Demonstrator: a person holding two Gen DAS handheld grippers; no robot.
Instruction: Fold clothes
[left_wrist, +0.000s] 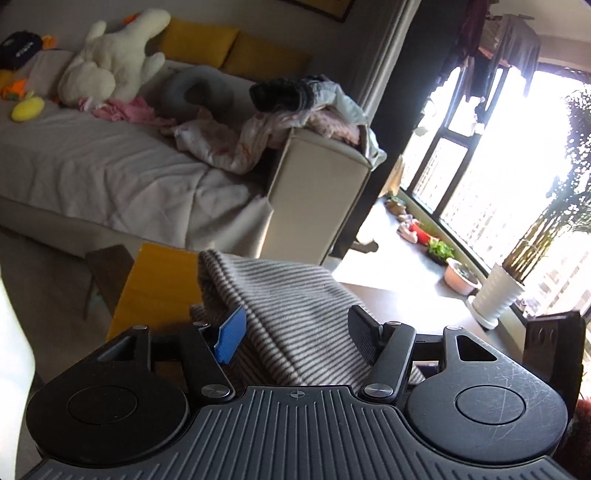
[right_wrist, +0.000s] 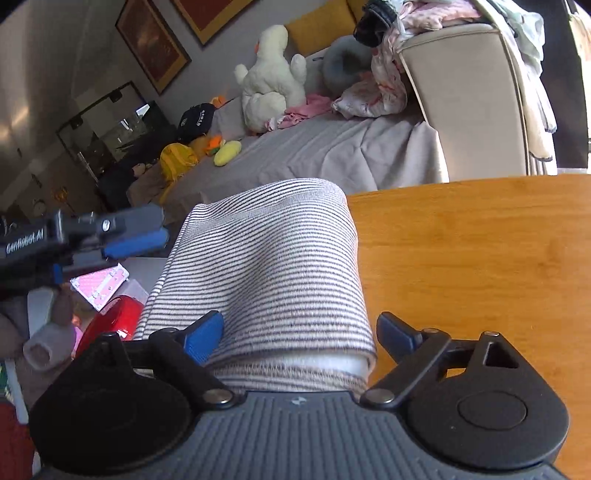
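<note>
Left tongs (left_wrist: 297, 334) stand wide, pads either side of a striped knit garment (left_wrist: 295, 314) without gripping it; the cloth lies folded over on the wooden desk (left_wrist: 155, 280), its left edge overhanging the desk's edge. Right tongs (right_wrist: 301, 334) are likewise spread wide, straddling the garment's near, doubled edge (right_wrist: 280, 258) rather than pinching it. The knit looks soft, light and limp, likely to sag and slide on the smooth desk; the layered hem nearest the right tongs seems the surest place to pinch. Beyond, a sofa (left_wrist: 110, 166) holds a plush toy (left_wrist: 110, 59) and more unfolded clothes (left_wrist: 295, 118).
</note>
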